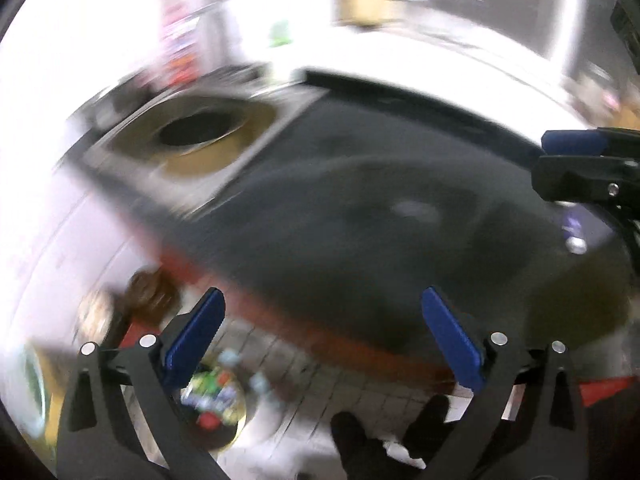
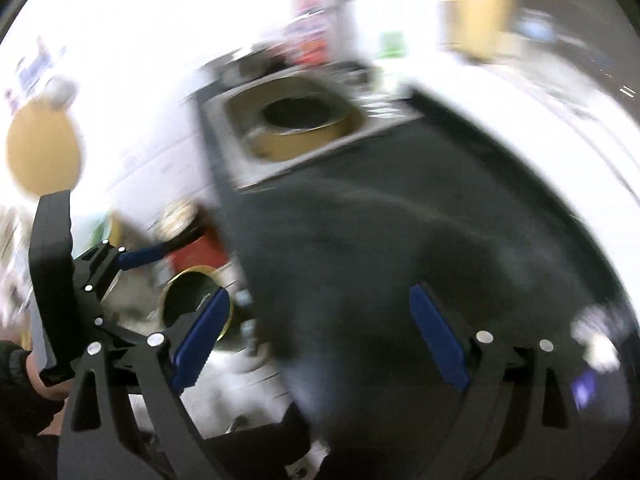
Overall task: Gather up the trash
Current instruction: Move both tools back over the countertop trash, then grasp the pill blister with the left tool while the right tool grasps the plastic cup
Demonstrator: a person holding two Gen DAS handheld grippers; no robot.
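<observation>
Both views are motion-blurred. My left gripper is open and empty, held over the near edge of a dark countertop. Below it on the floor stands a round bin with colourful trash inside. My right gripper is open and empty over the same countertop; it shows in the left wrist view at the right edge. The left gripper shows in the right wrist view at the left. A small purple-and-white scrap lies on the counter; it also shows in the right wrist view.
A steel sink with a dark drain hole is set in the counter's far left end, also in the right wrist view. A red box and the gold-rimmed bin stand on the tiled floor beside the counter. Bright walls lie behind.
</observation>
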